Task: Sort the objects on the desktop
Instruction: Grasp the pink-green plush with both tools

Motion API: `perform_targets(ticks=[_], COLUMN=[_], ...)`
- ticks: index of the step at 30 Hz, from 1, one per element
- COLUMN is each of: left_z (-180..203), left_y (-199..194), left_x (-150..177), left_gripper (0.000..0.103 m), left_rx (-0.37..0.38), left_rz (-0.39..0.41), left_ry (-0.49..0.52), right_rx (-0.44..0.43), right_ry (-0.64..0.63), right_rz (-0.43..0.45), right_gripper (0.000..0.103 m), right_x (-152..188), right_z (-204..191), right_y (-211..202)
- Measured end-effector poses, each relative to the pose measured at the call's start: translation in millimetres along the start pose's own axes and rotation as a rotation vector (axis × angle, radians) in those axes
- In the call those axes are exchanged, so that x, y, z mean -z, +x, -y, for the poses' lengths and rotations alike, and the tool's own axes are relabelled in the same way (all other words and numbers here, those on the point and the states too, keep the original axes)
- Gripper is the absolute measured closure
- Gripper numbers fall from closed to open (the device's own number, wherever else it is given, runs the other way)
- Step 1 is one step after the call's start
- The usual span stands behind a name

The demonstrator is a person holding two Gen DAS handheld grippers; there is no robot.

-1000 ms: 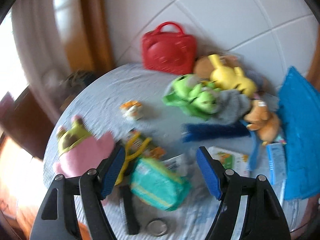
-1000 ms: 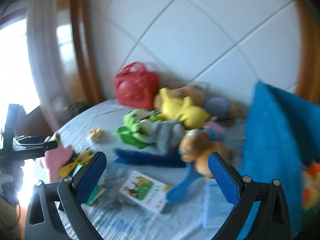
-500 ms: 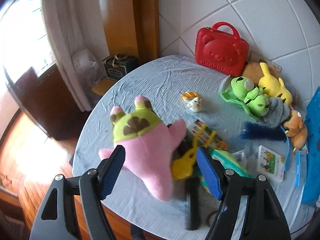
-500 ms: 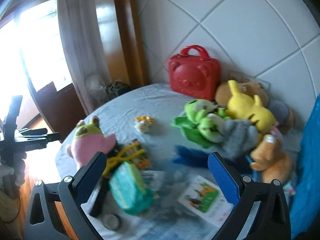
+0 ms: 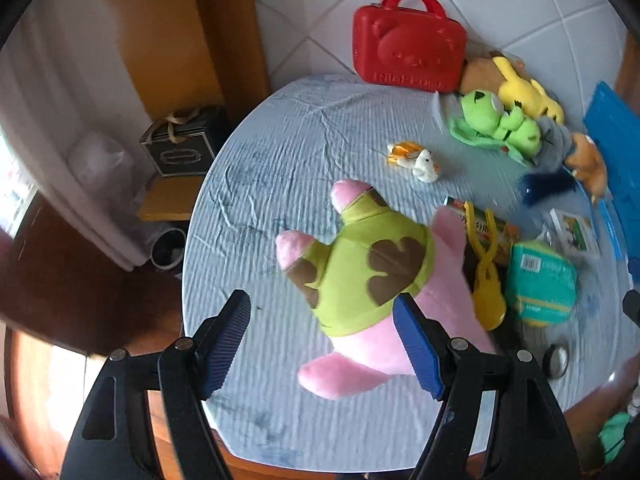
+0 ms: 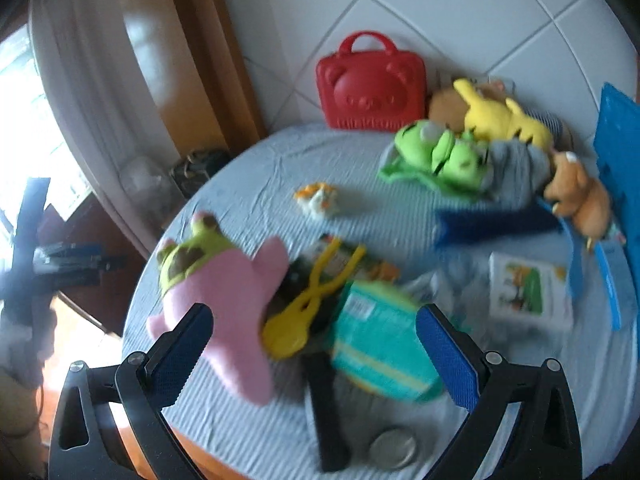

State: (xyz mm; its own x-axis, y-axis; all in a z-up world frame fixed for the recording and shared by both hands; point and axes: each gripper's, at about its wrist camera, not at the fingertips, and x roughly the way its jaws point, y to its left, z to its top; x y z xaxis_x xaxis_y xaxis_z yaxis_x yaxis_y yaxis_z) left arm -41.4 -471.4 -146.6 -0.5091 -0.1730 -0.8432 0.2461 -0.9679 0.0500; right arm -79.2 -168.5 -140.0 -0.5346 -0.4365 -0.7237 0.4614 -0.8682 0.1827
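A pink star plush with green shorts [image 5: 372, 280] lies on the round table [image 5: 280, 152]; it also shows in the right wrist view [image 6: 224, 292]. My left gripper [image 5: 322, 340] is open just above and in front of it, empty. My right gripper [image 6: 316, 352] is open and empty above a teal pack [image 6: 380, 344], yellow tongs [image 6: 308, 304] and a black bar [image 6: 324, 396]. The teal pack [image 5: 540, 284] and yellow tongs [image 5: 486, 276] lie right of the plush. A red bear case [image 6: 370, 88], green frog plush [image 6: 440, 156] and yellow plush [image 6: 500, 116] sit at the back.
A small white and orange toy [image 5: 414, 158] lies mid-table. A blue brush [image 6: 492, 224], small book [image 6: 528, 292], brown bear [image 6: 580, 196] and blue board [image 6: 620, 152] are at the right. A round metal lid [image 6: 394, 448] is near the front edge. A dark box [image 5: 180, 148] stands off the table's left.
Both views have swung and dropped closer to the table. My left gripper has moved left over the pink plush; my right has come down over the teal pack. Both stay open.
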Motion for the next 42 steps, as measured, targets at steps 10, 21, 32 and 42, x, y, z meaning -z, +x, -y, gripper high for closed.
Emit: perform_targets(ticks=[10,21,32,42], left_z=[-57.6,-53.9,-47.3,-42.8], left_y=[40.4,104.9,119.7,128.0], left_x=[-7.8,-50.9,-49.6,-40.9], left_gripper=[0.002,0.002,0.002,0.002], left_rx=[0.068,0.355,0.457,0.584], left_rz=[-0.027,-0.037,-0.021,-0.041], left_ry=[0.123,0.424,0.602,0.579], right_rx=[0.114,0.270,0.369,0.319], right_ry=[0.124,0.428,0.443,0.381], right_rz=[-0.055,-0.039,-0.073,-0.109], right_gripper=[0.000,0.000,0.000,0.000], right_x=[38.1,78.8,87.3,93.2], right_z=[-34.9,-79.0,-100.5,-95.2], right_y=[18.2,63.9,84.6,120.7])
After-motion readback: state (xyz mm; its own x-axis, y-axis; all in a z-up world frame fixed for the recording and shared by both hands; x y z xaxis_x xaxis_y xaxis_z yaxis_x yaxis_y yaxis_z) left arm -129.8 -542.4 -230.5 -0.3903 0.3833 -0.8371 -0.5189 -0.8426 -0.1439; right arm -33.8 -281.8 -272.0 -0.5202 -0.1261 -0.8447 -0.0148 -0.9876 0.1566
